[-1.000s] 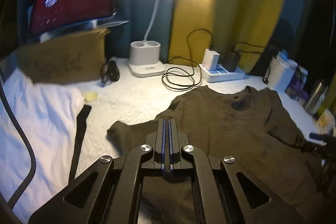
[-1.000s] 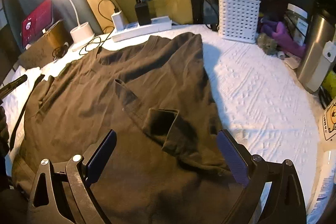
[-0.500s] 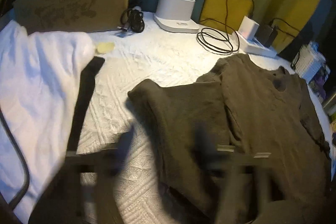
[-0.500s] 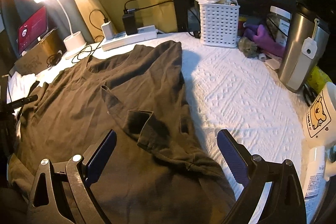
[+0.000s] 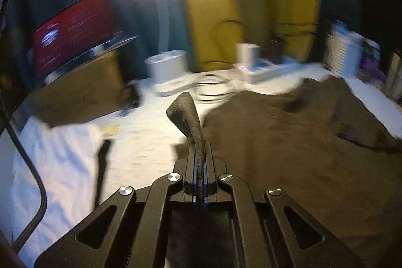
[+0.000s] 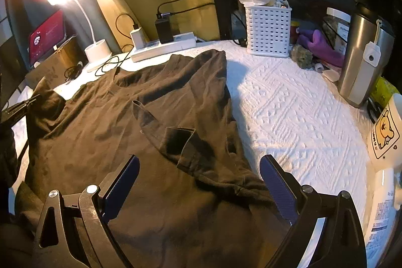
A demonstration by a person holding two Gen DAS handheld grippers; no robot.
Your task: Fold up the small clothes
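The brown t-shirt (image 6: pixel 140 132) is spread on the desk (image 6: pixel 296 117), one sleeve (image 5: pixel 187 114) pinched in the clenched left gripper (image 5: pixel 199 167) — best carried flat across the body — while the right gripper (image 6: pixel 198 182) is held released above

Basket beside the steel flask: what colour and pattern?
White basket with a slotted grid; clearest in right wrist view.
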